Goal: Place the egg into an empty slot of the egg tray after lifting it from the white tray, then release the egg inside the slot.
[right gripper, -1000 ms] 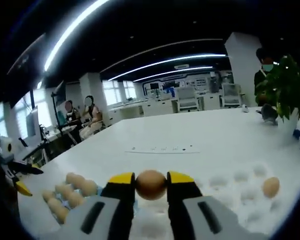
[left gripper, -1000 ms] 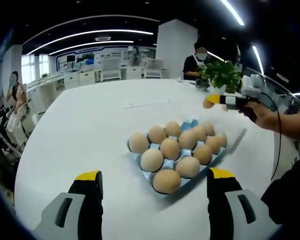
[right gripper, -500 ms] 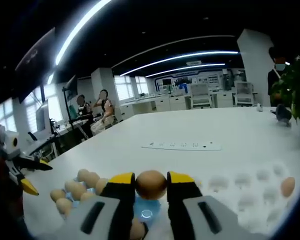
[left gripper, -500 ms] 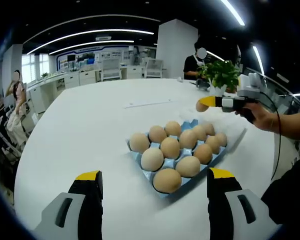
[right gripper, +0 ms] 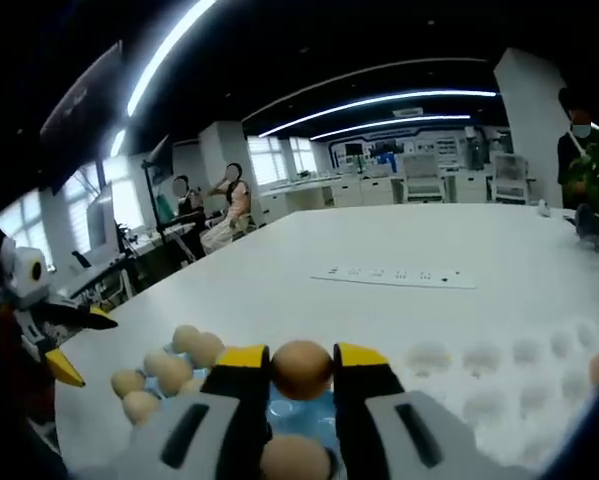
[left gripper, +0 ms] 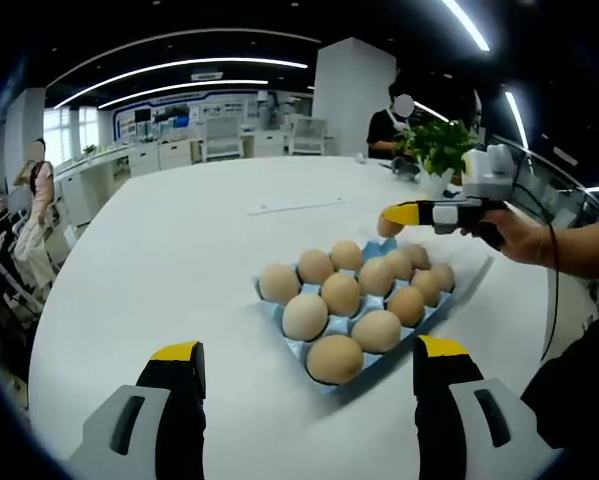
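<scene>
One egg (right gripper: 301, 369) sits pinched between the yellow-tipped jaws of the right gripper (right gripper: 301, 372), carried above the far end of the blue egg tray (right gripper: 297, 412). In the right gripper view, bare blue cups lie directly beneath and just beyond the jaw tips, with filled cups off to the left and one more egg close under the camera. So the empty slot lies almost straight down from the held egg, a little forward along the jaws. The egg's long axis cannot be read with certainty; it looks roughly round between the pads.

In the left gripper view the right gripper (left gripper: 391, 218) hangs over the tray's far corner (left gripper: 383, 247), a person's hand (left gripper: 515, 232) behind it. The white tray (right gripper: 519, 375), with its dimpled hollows, lies just beside the egg tray on the worktop (left gripper: 179, 250).

The left gripper (left gripper: 304, 365) hovers well short of the egg tray, its jaws spread wide and holding nothing, so the right one is plainly the nearer. My judgement: a short descent with slight forward drift would seat the egg.
</scene>
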`<state>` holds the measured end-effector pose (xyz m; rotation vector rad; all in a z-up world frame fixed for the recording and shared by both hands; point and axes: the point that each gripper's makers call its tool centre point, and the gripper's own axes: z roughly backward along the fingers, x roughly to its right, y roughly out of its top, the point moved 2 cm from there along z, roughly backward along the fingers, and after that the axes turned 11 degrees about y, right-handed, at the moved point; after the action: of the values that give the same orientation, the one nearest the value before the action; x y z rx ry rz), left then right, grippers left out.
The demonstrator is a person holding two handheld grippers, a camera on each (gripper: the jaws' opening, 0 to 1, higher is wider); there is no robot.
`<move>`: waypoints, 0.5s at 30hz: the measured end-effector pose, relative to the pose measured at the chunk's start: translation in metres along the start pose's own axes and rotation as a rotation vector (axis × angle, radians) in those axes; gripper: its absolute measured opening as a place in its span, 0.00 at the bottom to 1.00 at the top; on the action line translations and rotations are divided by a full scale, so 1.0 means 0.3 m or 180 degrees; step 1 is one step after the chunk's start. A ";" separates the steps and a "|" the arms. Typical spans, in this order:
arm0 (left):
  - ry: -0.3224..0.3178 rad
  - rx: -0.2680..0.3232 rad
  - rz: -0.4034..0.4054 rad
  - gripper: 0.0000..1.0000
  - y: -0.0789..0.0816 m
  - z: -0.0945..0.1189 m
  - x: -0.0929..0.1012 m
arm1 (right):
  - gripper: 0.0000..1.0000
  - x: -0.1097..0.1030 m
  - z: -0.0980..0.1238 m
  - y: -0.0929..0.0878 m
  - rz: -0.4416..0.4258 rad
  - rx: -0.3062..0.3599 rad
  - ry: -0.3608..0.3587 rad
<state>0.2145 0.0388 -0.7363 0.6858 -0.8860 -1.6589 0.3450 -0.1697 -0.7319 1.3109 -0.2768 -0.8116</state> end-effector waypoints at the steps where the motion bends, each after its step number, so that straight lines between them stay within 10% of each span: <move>1: 0.0005 -0.0001 0.0000 0.85 0.000 0.000 -0.001 | 0.24 -0.007 -0.009 -0.002 -0.0014 -0.0008 0.0029; 15: 0.0019 -0.0010 0.0019 0.85 -0.008 0.002 -0.003 | 0.25 -0.042 -0.080 -0.081 -0.0097 -0.0414 0.0266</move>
<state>0.2130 0.0400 -0.7379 0.6851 -0.8801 -1.6519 0.3418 -0.1442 -0.7577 1.2256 -0.1358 -0.7855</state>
